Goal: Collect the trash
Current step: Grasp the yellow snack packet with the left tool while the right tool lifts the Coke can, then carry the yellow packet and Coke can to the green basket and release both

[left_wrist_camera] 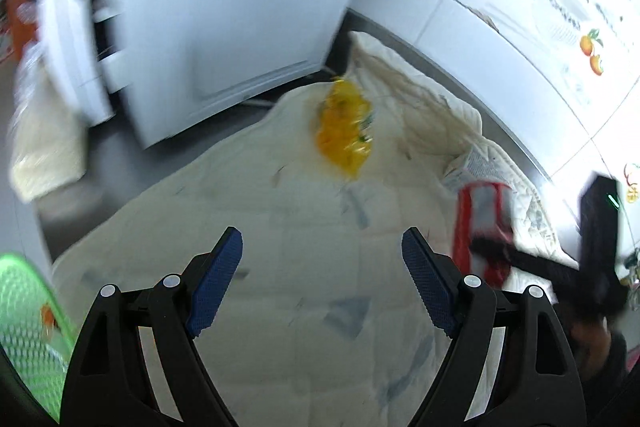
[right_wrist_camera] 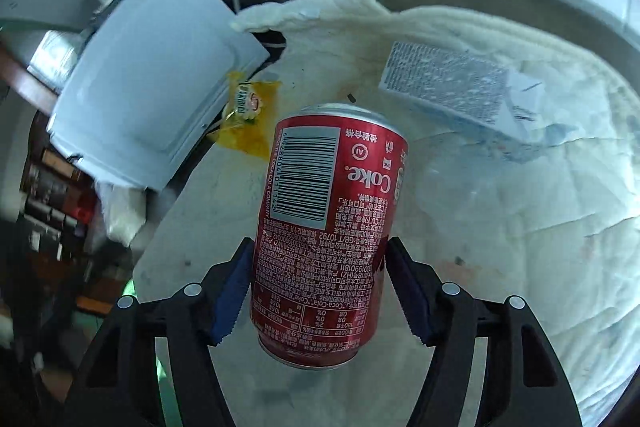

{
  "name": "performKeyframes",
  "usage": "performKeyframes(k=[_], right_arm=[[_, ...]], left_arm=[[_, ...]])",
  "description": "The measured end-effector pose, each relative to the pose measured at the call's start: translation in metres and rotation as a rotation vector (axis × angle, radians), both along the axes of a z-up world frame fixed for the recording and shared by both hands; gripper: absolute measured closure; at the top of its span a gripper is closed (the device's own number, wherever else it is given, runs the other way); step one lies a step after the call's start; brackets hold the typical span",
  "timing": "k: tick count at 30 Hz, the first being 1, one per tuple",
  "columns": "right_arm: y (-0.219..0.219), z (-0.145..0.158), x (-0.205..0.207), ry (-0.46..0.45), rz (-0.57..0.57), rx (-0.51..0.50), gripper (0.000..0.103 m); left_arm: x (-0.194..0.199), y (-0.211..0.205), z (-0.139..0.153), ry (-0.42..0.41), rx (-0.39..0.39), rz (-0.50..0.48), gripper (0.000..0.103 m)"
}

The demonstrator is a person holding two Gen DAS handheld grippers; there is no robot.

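Your right tool (right_wrist_camera: 320, 291) clamps cola can (right_wrist_camera: 332, 227), lifted above desk (right_wrist_camera: 500, 267). Left tool (left_wrist_camera: 322, 267) wide, empty. Next, probably: bin can, then fetch yellow wrapper (left_wrist_camera: 346, 131).

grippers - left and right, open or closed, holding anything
Left gripper: open, holding nothing.
Right gripper: closed on the red Coke can.

Both fisheye views look forward and down along their own fingers onto the crumpled cream cloth (left_wrist_camera: 304, 227) – the right one close, the left higher and motion-blurred. They share the yellow crinkled wrapper (left_wrist_camera: 345, 129) beside the white box-shaped appliance (right_wrist_camera: 152, 75).
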State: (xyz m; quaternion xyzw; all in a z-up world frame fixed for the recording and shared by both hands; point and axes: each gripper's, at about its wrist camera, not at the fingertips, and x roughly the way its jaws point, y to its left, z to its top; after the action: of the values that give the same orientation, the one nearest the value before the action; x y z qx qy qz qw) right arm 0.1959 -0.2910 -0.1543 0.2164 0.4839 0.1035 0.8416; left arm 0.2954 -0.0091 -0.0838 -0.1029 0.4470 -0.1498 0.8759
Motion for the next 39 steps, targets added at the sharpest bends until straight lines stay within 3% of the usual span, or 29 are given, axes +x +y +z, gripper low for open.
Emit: performKeyframes(k=[14,22,23,29,39], right_arm=[[-0.033,0.0,-0.05,-0.062,0.044,-0.026,0.039],[-0.034,-0.003,-0.048,-0.064,0.044,-0.05,0.039],[-0.032,-0.003,-0.046,-0.064,0.043,-0.053,0.039],[-0.025,-0.005,-0.043,-0.065,0.062,-0.055,0.039],[-0.009,0.003,-0.049,-0.087,0.114,-0.047,0.039]], left_arm=[[0.129,-0.081,-0.03,0.054,0.085,-0.047,0.022],[0.165,-0.089,-0.059,0.089,0.132,-0.038,0.027],[0.167,-0.088,-0.061,0.093,0.13,-0.046,0.037],[0.163,-0.085,-0.063,0.07,0.122,-0.077,0.056],[0.106,-0.055,-0.04,0.021,0.061,-0.086,0.065]])
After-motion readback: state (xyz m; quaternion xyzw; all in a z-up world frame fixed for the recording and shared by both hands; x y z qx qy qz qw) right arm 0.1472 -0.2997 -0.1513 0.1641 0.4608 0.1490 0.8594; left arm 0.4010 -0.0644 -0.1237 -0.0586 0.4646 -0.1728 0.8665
